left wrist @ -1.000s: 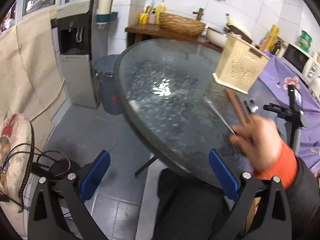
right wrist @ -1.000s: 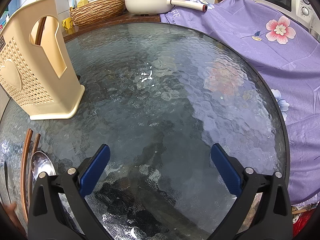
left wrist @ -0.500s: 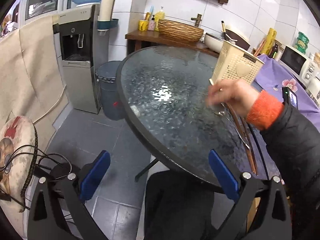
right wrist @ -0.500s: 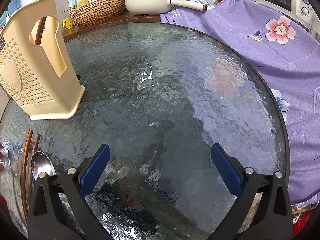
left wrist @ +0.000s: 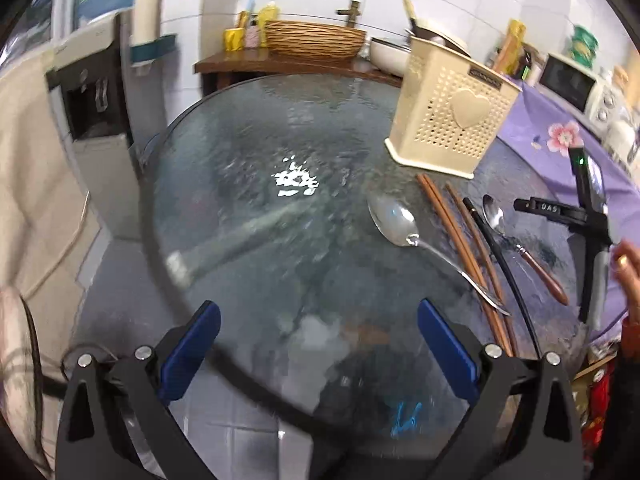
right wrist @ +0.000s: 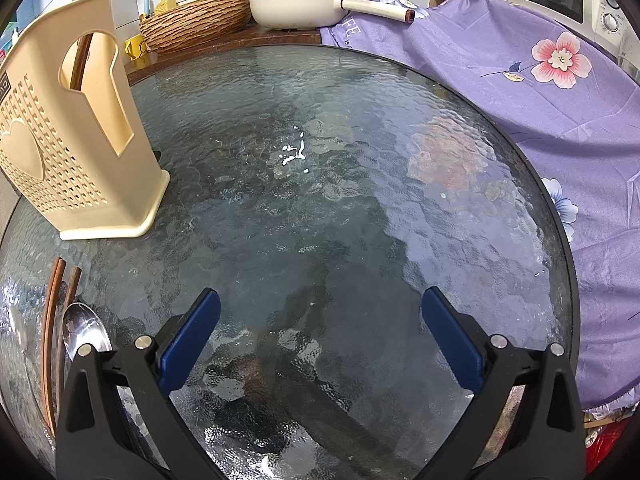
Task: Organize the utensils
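Both the left claw (left wrist: 318, 342) and right claw (right wrist: 320, 336) gape wide, holding nothing. 2 spoons (left wrist: 394, 220) and chopsticks (left wrist: 452, 224) lie near the cream utensil holder (left wrist: 448, 120).

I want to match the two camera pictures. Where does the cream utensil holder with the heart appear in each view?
Left wrist: the utensil holder stands upper right, beyond the chopsticks.
Right wrist: it stands at the left edge.
Shared landmark: the woven basket on the counter behind.
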